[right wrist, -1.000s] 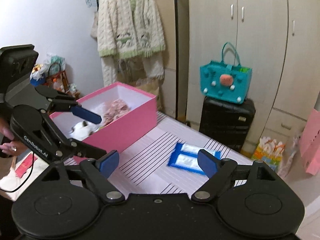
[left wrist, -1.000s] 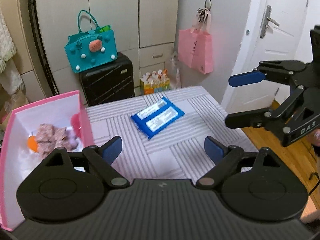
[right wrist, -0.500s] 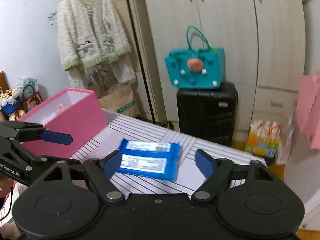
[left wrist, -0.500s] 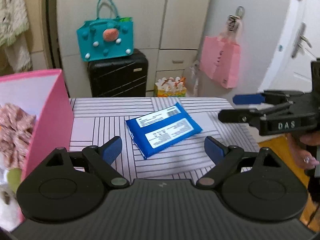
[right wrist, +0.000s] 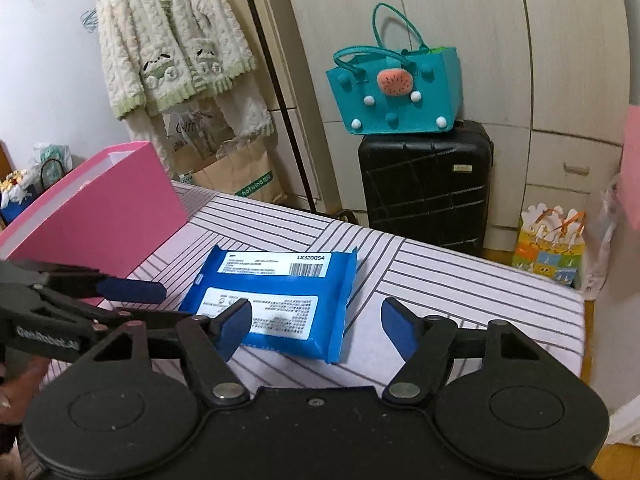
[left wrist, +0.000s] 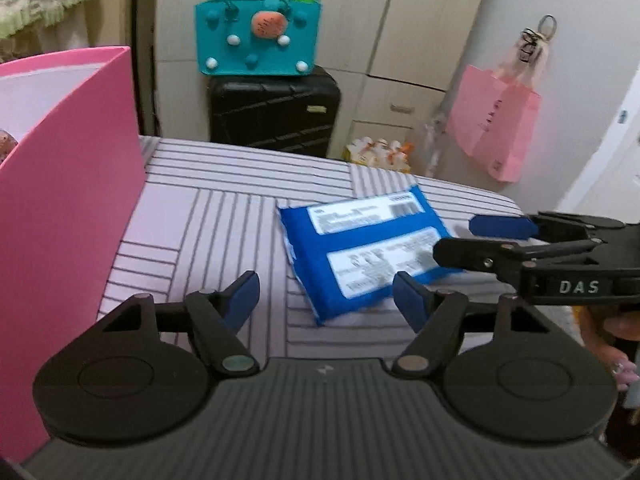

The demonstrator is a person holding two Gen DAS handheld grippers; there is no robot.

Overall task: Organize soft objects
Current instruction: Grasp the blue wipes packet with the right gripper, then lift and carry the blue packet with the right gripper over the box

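Observation:
A blue soft pack of wipes lies flat on the striped table; it also shows in the right wrist view. My left gripper is open and empty, low over the table just in front of the pack. My right gripper is open and empty, close to the pack's near right edge; it reaches in from the right in the left wrist view. A pink box stands at the table's left, with a bit of soft fabric showing inside.
A teal bag sits on a black suitcase behind the table. A pink paper bag hangs on the wall at right. A fluffy cardigan hangs at left. The table's right edge is near.
Both grippers have come down and closed in on the blue pack from opposite sides. Both stay open. The pack has not moved.

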